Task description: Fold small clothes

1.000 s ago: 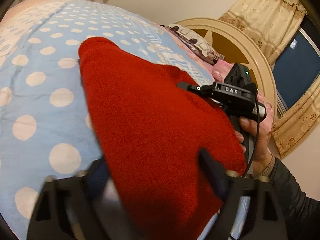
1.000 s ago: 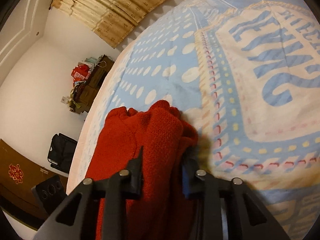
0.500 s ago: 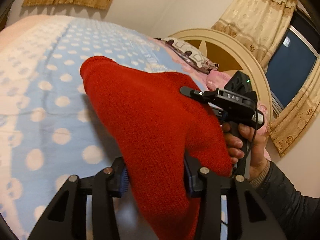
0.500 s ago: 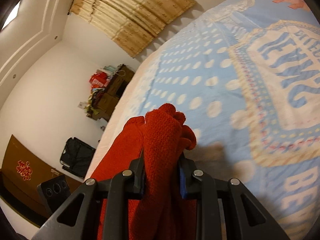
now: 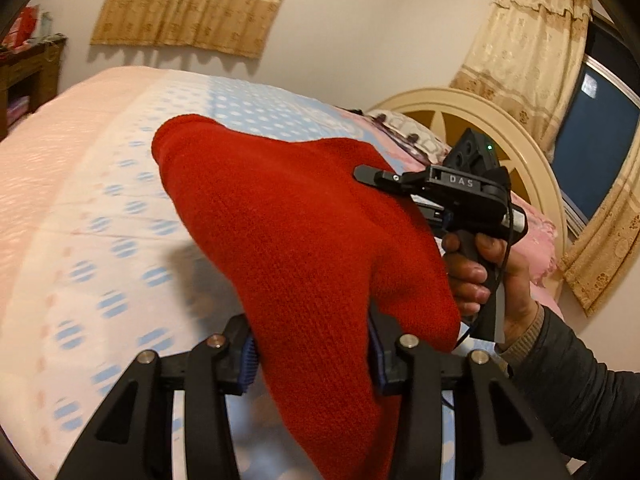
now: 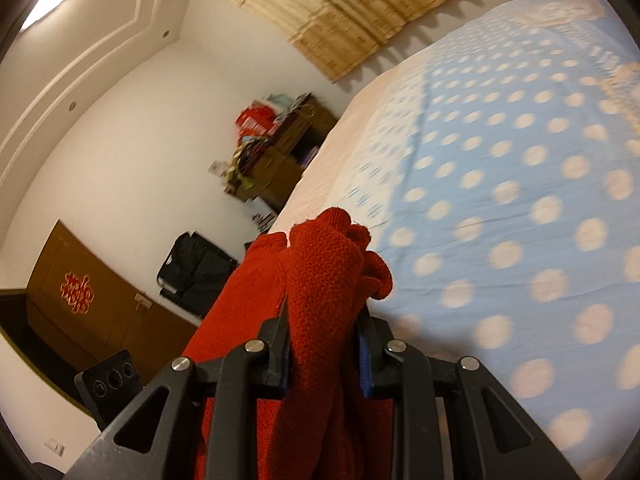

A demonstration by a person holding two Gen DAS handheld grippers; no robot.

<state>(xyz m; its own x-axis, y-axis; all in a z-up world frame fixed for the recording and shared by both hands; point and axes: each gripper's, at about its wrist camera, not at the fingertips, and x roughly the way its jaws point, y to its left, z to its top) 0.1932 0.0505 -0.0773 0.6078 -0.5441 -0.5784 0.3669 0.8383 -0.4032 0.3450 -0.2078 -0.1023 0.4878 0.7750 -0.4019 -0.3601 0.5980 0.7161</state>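
Red knitted fabric fills both views: a small red sweater (image 5: 304, 248) is held up above the polka-dot bedspread (image 5: 92, 208), clear of it. One bunched part of the knit is clamped between the blue-padded fingers of the left gripper (image 5: 312, 354), which are closed on it. Another bunched fold is pinched in the closed fingers of the right gripper (image 6: 324, 348), with its end standing up past the tips. In the left wrist view the right gripper is seen gripped by a hand (image 5: 488, 276) beside a cream headboard (image 5: 480, 120).
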